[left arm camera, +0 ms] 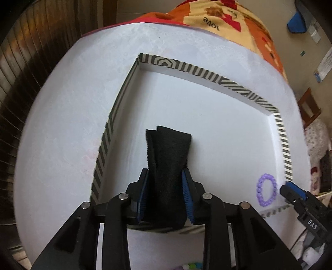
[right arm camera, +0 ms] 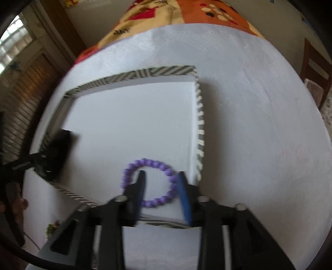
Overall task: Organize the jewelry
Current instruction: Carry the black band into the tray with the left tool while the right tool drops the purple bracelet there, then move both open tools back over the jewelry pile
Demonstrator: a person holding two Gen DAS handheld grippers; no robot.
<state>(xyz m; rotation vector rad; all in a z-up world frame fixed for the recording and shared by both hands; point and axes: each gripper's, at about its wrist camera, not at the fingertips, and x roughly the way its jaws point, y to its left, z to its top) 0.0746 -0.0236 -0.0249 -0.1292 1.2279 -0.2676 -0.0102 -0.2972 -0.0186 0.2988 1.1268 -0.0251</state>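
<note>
The left gripper [left arm camera: 166,176] is clamped on a folded strip of black fabric [left arm camera: 169,153], its blue-padded fingers pressing the cloth from both sides; the strip sticks out forward over the white floor of a shallow tray [left arm camera: 207,76] whose rim carries a black-and-white striped pattern. The tray sits on a white round table [left arm camera: 68,124], with an orange and red patterned cloth [left arm camera: 234,18] beyond the table's far edge.

A purple beaded bracelet [right arm camera: 150,182] lies flat on the tray floor in the near right corner, close to the striped right wall. The right gripper [right arm camera: 161,176] is spread wide over it: one finger sits inside the ring of beads and the blue-padded one just outside the ring's right side, so a stretch of beads lies between them. The right wrist view is blurred, so whether the fingers touch the beads cannot be told.

In the right wrist view the black fabric [right arm camera: 60,149] shows at the tray's left side, well apart from the bracelet
</note>
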